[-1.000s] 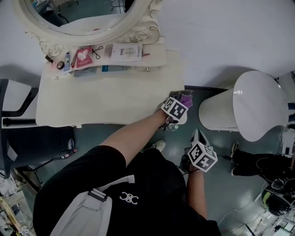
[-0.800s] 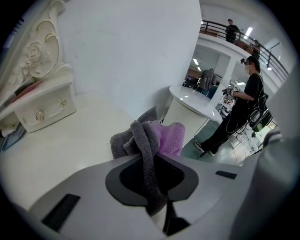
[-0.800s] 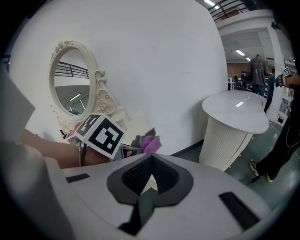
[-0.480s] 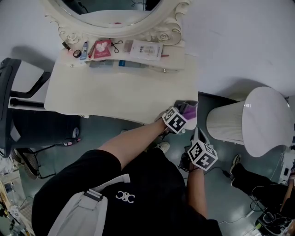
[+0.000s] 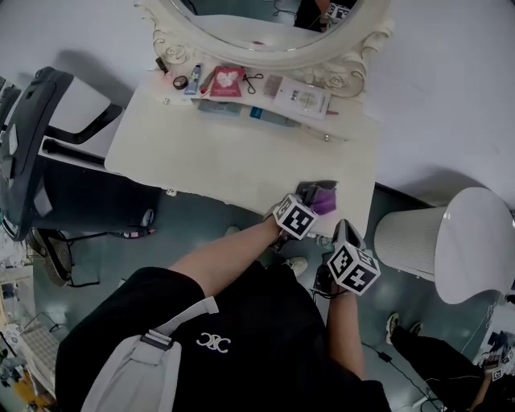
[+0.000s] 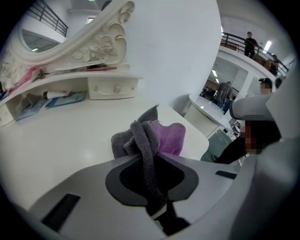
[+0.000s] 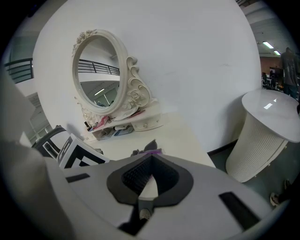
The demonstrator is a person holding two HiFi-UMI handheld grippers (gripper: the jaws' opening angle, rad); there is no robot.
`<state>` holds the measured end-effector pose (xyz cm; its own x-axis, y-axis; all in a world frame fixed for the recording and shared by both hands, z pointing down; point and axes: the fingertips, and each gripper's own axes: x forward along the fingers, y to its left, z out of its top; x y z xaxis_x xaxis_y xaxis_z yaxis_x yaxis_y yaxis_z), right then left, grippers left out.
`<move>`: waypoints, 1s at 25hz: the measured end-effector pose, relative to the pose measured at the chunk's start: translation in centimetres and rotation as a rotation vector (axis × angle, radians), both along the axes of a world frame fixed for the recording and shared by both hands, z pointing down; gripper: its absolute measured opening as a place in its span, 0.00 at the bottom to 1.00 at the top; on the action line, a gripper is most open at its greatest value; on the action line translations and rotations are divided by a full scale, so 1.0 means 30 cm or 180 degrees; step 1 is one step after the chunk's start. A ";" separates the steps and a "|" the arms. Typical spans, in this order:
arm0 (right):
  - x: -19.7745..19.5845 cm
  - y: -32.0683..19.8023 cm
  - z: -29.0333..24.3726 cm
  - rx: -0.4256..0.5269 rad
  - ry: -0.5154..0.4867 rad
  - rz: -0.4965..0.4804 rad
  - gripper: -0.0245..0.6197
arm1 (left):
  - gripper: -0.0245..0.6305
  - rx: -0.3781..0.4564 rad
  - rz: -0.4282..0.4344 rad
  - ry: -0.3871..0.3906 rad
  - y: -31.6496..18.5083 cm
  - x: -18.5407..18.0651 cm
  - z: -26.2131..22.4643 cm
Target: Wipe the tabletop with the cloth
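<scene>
A grey and purple cloth (image 5: 319, 195) rests on the cream tabletop (image 5: 225, 157) near its front right corner. My left gripper (image 5: 307, 204) is shut on it. In the left gripper view a grey fold of the cloth (image 6: 154, 136) runs down between the jaws of the left gripper (image 6: 152, 185), and the rest is bunched on the tabletop (image 6: 56, 140). My right gripper (image 5: 342, 240) hangs off the table's front edge, over the floor, shut with nothing in it. From the right gripper (image 7: 147, 168) view the cloth (image 7: 147, 151) shows just past the jaws.
An ornate oval mirror (image 5: 265, 24) stands at the back, with a shelf of small cosmetics (image 5: 241, 84) under it. A white ribbed bin with a round lid (image 5: 451, 241) stands right of the table. A black chair (image 5: 32, 137) is at the left.
The left gripper has carried the cloth from beside the table's right edge onto the tabletop near the front right corner. The right gripper stayed low beside it.
</scene>
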<state>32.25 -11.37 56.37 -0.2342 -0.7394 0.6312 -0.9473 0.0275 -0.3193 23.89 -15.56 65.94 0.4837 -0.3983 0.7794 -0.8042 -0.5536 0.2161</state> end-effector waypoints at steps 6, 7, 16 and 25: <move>-0.167 -0.031 0.002 -0.0017 -0.0090 -0.0157 0.04 | 0.12 -0.0030 -0.0331 -0.0018 -0.024 -0.241 -0.005; -0.202 -0.037 0.001 -0.0016 -0.0102 -0.0198 0.04 | 0.12 -0.0025 -0.0392 -0.0022 -0.030 -0.285 -0.006; -0.508 -0.106 -0.006 0.0038 -0.0133 -0.0523 0.04 | 0.12 0.0049 -0.0968 -0.0060 -0.090 -0.697 -0.013; -0.809 -0.198 -0.014 0.0139 -0.0159 -0.0761 0.04 | 0.12 0.0190 -0.1453 -0.0175 -0.192 -1.186 -0.024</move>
<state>7.97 -17.30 55.95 -0.4359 -0.6855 0.5831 -0.8952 0.2639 -0.3591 -11.71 -21.32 65.23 0.2070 -0.6060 0.7681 -0.9780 -0.1503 0.1449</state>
